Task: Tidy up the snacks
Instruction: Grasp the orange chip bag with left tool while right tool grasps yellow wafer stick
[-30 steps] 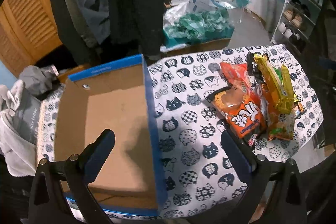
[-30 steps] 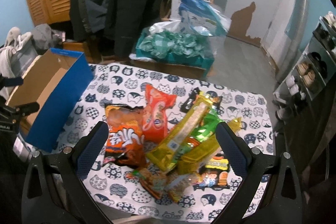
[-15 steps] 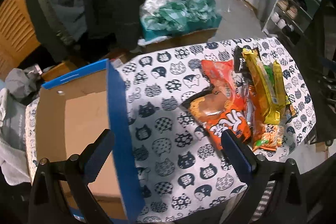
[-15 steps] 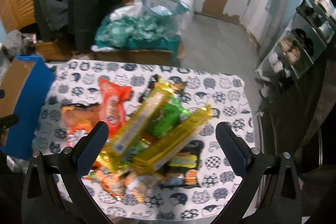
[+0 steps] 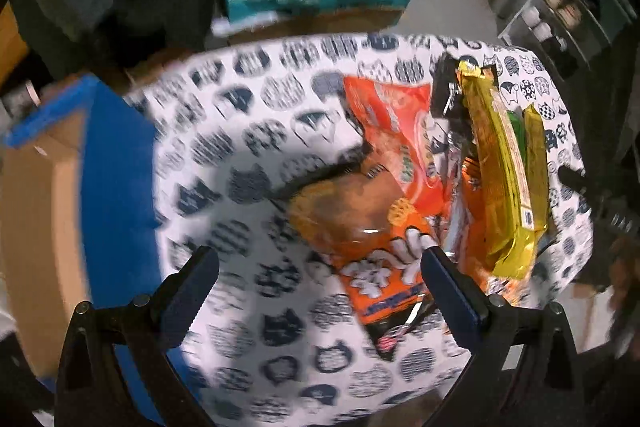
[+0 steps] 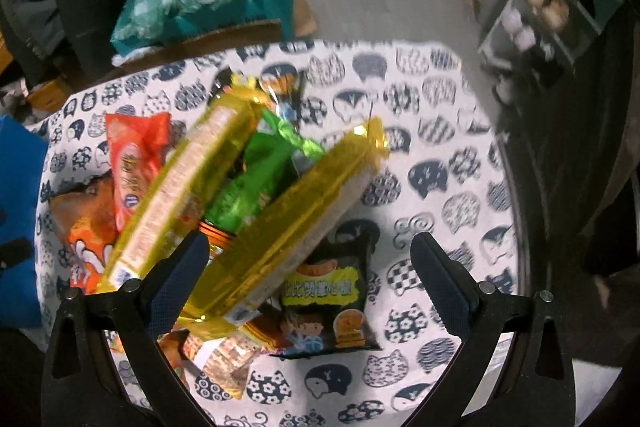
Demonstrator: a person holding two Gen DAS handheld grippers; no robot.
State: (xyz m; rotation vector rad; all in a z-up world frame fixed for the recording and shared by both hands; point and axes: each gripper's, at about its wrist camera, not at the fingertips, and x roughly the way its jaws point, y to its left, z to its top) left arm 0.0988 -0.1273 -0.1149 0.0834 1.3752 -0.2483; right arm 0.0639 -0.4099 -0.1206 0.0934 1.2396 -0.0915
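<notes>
Both cameras had swung toward the snack pile since the earlier frames, and the blue box had slid from the middle of the left view out to its 9 o'clock edge.

The left gripper (image 5: pixel 319 273) hung with its jaws spread wide and nothing between them, above the cat-print tablecloth (image 5: pixel 248 147). Its right finger (image 5: pixel 452 291) overlapped the lower edge of the orange chip bag (image 5: pixel 372 247). At 1 o'clock from the gripper lay the red-orange snack bag (image 5: pixel 394 125), and past it, toward 2 o'clock, a long yellow packet (image 5: pixel 500 171). The blue box (image 5: pixel 116 171), with its bare cardboard inside, stood at 9 o'clock on the cloth, well apart from the snacks.

The right gripper (image 6: pixel 306 259) was likewise wide open and empty. Its left finger (image 6: pixel 176 279) lay in front of the near end of a second yellow packet (image 6: pixel 288 227), which ran diagonally toward 1 o'clock and crossed the space between the fingers. A green packet (image 6: pixel 256 179) was wedged between the two yellow ones.

Only the right view showed the black snack pouch (image 6: pixel 328 303) under the yellow packet at 6 o'clock of the pile. Only the left view showed the box's interior. A teal plastic bag (image 6: pixel 192 3) sat beyond the table at 11 o'clock, blurred.
</notes>
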